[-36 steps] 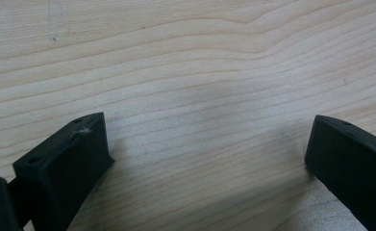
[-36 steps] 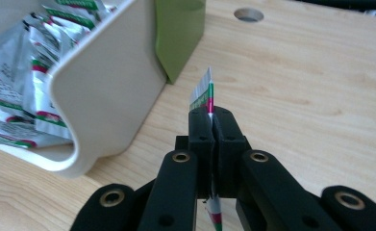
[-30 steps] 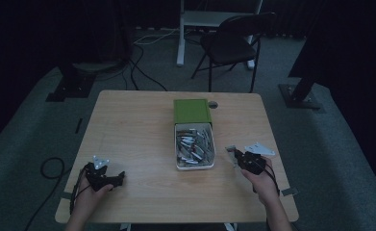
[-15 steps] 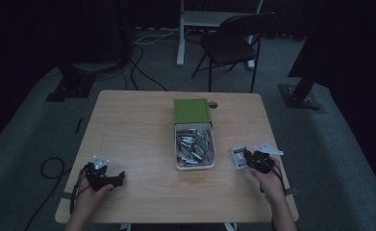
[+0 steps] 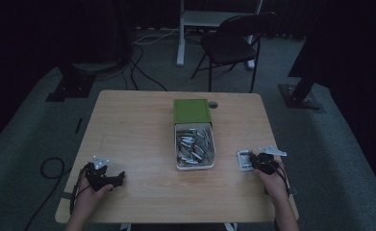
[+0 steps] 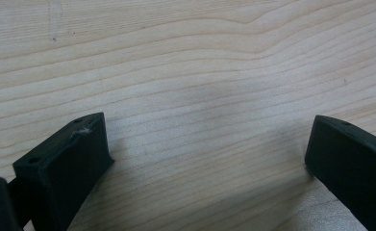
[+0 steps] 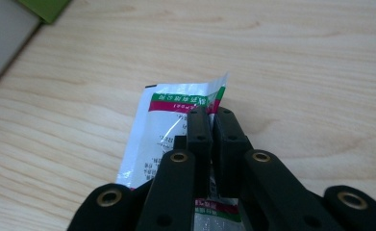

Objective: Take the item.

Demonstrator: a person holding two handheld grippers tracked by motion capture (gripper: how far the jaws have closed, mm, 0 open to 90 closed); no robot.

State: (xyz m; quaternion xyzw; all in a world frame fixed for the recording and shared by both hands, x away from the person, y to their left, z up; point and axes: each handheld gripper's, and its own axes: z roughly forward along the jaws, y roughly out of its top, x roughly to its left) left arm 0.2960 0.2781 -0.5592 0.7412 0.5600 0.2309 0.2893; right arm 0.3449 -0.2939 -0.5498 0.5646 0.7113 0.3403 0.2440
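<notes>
My right tongs (image 7: 208,126) are clamped on a flat white foil sachet with a red and green printed band (image 7: 176,120), the jaws pinching it near its right-hand edge. In the high view the sachet (image 5: 244,160) sits low over the pale wooden tabletop (image 5: 137,130), to the right of the white open tray full of similar sachets (image 5: 195,166), which slides out of a green cardboard sleeve (image 5: 191,111) at its far end. My left tongs (image 6: 205,159) rest on the tabletop at the near left, jaws standing wide apart with only bare wood between them.

The step in hand, as I judge it, is setting this sachet down beside the tray. To do it well I should keep the grip firm until the sachet lies flat on the wood, bring it down level so it does not curl, and leave room beside it for more. I should release only once it touches, then draw straight back so the jaws do not drag it.
</notes>
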